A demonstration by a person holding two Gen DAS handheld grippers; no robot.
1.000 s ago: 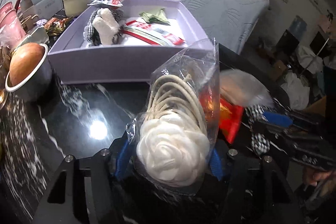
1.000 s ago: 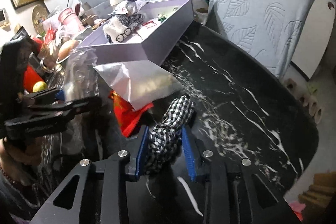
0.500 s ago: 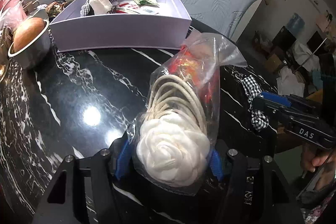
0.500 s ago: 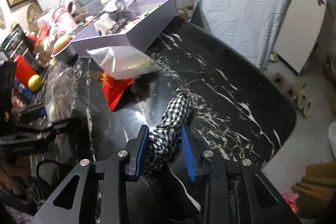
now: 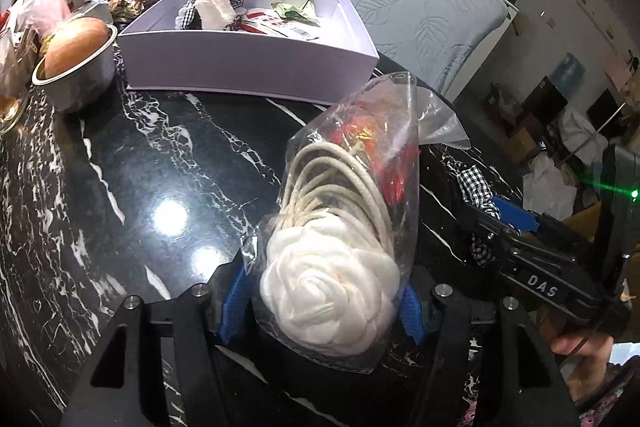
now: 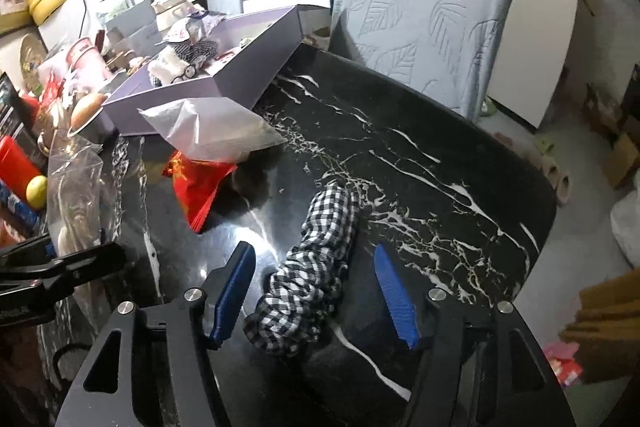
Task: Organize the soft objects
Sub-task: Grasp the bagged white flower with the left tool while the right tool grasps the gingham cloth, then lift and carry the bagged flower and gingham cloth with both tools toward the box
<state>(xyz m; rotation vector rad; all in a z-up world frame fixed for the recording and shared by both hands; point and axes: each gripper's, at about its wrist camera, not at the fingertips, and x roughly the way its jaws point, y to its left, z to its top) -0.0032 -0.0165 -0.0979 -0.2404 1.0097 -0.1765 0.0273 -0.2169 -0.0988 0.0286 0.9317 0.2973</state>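
my left gripper (image 5: pixel 320 301) clamps bagged white fabric flower (image 5: pixel 330 301) | right gripper (image 6: pixel 316 297) jaws opening around checked cloth (image 6: pixel 316 267), lying on tabletop (image 6: pixel 420 163) | soft, light, limp; grab bunched middle

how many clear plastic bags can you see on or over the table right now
2: the bagged white flower gripped in the left gripper, and a clear bag lying beside the lavender box. Clutter may hide more.

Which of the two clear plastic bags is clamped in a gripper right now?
The clear plastic bag with the white fabric rose and cord, pinched by the left gripper. The other, holding something pale, lies on the table by the lavender box.
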